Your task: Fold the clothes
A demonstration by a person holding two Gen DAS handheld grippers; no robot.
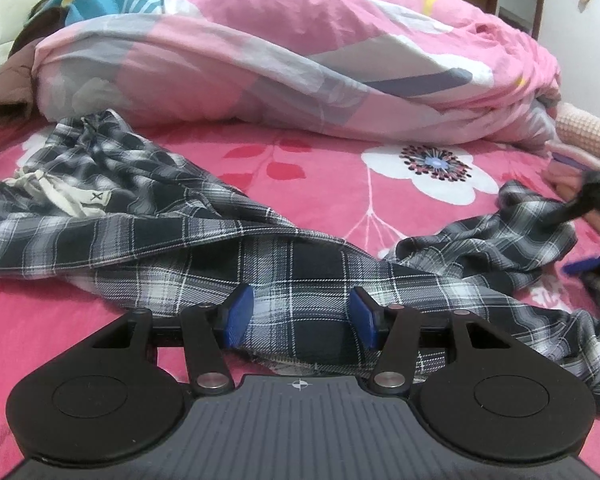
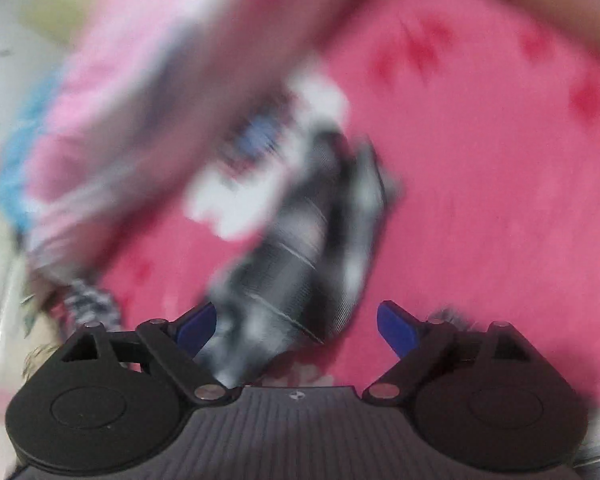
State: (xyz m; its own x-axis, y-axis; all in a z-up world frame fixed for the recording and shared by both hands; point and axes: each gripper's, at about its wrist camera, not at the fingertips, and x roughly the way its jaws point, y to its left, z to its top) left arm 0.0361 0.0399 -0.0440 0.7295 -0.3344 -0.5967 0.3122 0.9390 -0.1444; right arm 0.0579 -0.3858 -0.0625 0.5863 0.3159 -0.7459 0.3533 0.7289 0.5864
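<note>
While the plaid shirt (image 1: 204, 236) lies rumpled across the pink bedsheet (image 1: 320, 168), my left gripper (image 1: 300, 316) straddles its hem, spread wide; my right gripper (image 2: 296, 330), also parted, blurs. I should pinch edges squarely.

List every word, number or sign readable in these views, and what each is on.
No words or numbers readable.
"x": stitched mark on the white lining of the plaid shirt.
Crosshair sign: left gripper body.
Right wrist view: too blurred to read; faint mark on the right gripper body.
</note>
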